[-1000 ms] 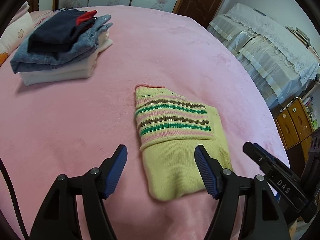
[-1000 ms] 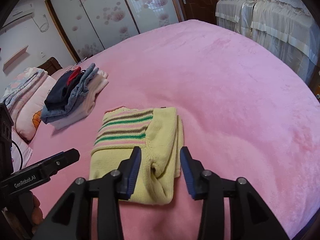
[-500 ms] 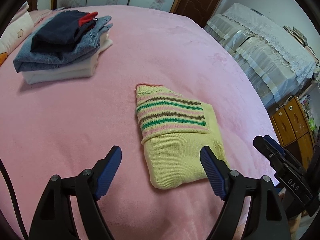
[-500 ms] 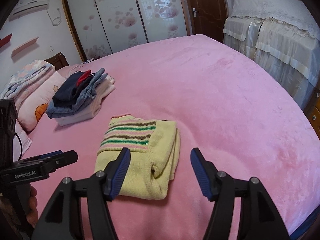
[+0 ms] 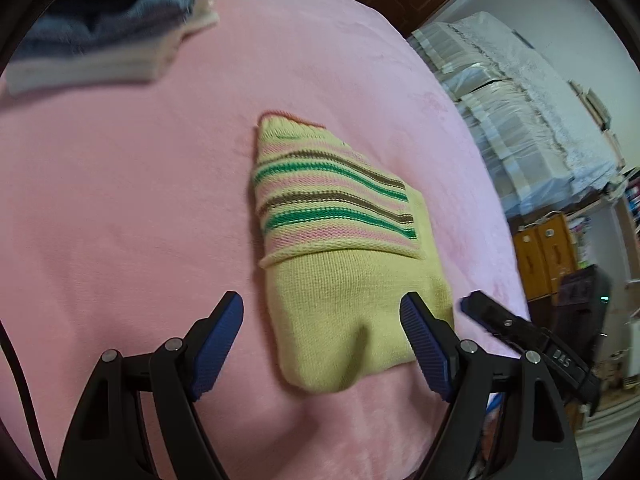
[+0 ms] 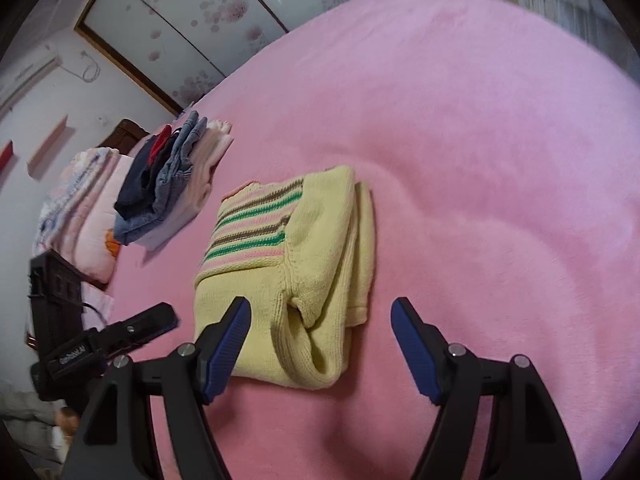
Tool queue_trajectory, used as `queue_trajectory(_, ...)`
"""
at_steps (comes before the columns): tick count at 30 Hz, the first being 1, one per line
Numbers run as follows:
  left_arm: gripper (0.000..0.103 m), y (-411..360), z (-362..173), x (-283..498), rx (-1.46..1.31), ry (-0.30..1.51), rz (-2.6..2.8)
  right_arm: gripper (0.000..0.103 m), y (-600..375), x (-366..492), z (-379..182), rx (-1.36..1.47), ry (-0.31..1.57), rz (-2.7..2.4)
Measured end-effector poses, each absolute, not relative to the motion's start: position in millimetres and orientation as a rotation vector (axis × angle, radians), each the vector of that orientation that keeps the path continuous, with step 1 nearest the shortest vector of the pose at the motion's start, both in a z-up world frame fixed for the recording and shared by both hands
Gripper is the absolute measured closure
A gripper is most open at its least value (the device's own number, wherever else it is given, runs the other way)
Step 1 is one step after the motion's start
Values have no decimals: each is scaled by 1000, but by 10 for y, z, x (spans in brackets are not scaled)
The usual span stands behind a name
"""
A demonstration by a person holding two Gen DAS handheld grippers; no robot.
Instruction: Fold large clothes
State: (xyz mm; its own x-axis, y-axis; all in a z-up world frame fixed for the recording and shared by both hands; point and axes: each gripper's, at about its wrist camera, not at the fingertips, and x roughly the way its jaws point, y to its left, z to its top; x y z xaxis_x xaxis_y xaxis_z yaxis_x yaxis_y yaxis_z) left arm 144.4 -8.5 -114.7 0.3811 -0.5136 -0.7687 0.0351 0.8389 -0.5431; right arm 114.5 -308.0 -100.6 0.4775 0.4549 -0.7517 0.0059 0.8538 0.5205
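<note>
the folded yellow striped sweater is lying flat on the pink bed. the left tool and the right tool are both hanging released at its near edge, gripping nothing. a stack of folded clothes is sitting well apart near the pillows.

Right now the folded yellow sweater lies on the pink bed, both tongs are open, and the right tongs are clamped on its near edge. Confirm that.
Not quite. The right tongs are not clamped on anything: the right wrist view shows their jaws spread wide, apart from the folded yellow sweater. The rest holds: it lies on the pink bed, and the left tongs are open too.
</note>
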Motion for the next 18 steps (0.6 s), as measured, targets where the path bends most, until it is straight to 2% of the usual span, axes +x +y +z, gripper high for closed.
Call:
queue_trajectory(13, 25, -160, -1744, 1788, -666, 1197, -463, 30, -3175, 1599, -1642, 793, 1146, 435)
queue_trajectory(18, 33, -244, -1839, 1833, -651, 1202, -456, 31, -3044, 1696, -1706, 790, 1140, 485)
